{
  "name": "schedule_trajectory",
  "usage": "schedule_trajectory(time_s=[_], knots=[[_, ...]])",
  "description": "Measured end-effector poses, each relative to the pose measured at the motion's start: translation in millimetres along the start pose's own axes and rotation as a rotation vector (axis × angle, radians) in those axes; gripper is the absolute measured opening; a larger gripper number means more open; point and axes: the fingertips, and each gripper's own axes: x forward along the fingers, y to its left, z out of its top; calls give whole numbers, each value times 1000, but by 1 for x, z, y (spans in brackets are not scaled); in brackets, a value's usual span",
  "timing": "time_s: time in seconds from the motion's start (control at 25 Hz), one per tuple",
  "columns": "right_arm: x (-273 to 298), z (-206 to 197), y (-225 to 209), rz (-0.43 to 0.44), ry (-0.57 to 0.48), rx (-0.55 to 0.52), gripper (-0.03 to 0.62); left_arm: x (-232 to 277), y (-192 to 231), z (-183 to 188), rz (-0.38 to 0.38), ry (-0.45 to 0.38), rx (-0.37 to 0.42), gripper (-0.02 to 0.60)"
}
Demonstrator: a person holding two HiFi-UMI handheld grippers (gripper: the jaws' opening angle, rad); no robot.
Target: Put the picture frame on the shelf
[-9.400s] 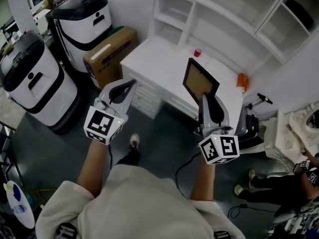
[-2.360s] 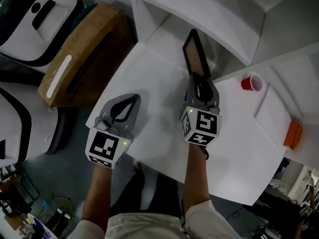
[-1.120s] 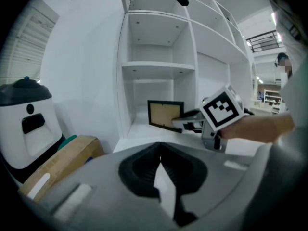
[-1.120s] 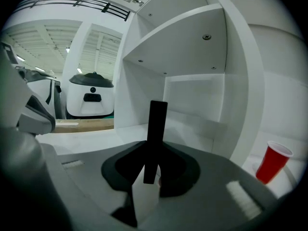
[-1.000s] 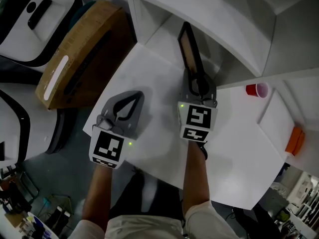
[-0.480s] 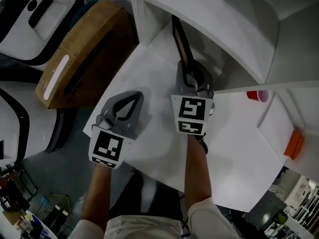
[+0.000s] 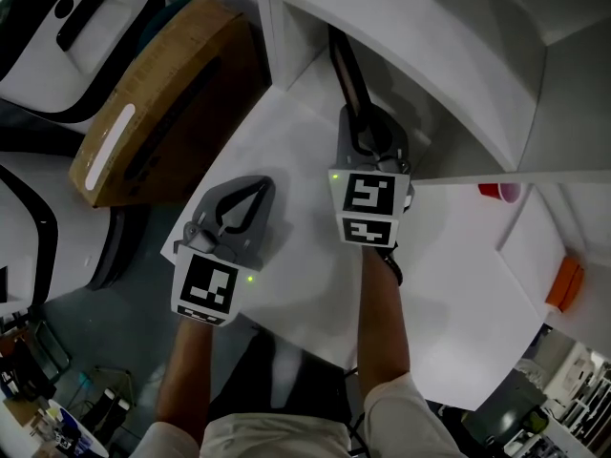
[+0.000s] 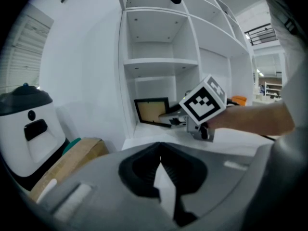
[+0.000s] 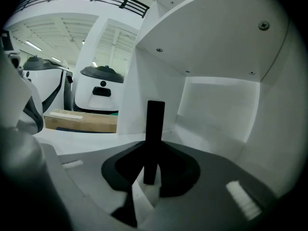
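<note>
Right tongs (image 7: 363,127) clamping the black picture frame (image 7: 346,70) edge-on, holding it upright inside the lowest shelf (image 7: 307,82) compartment.
Left tongs (image 7: 239,203) are hanging pressed together and empty above the counter (image 7: 449,284); placing well likely means lowering the frame until its bottom edge is resting, then releasing.

From the head view, the shelf board (image 7: 420,55) is hiding the frame's (image 7: 346,70) far end and half of the red cup (image 7: 500,191). The right gripper (image 7: 368,136) is covering the frame's near edge. The picture's edge is cutting off an orange thing (image 7: 565,284), too small to tell.
</note>
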Motion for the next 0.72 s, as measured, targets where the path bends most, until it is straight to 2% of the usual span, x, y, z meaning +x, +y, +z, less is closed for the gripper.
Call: schedule_trajectory(time_s=[0.72], knots=[[16,2,-1,57,-14,3,88,4,-8,-10,8,26,17,3]])
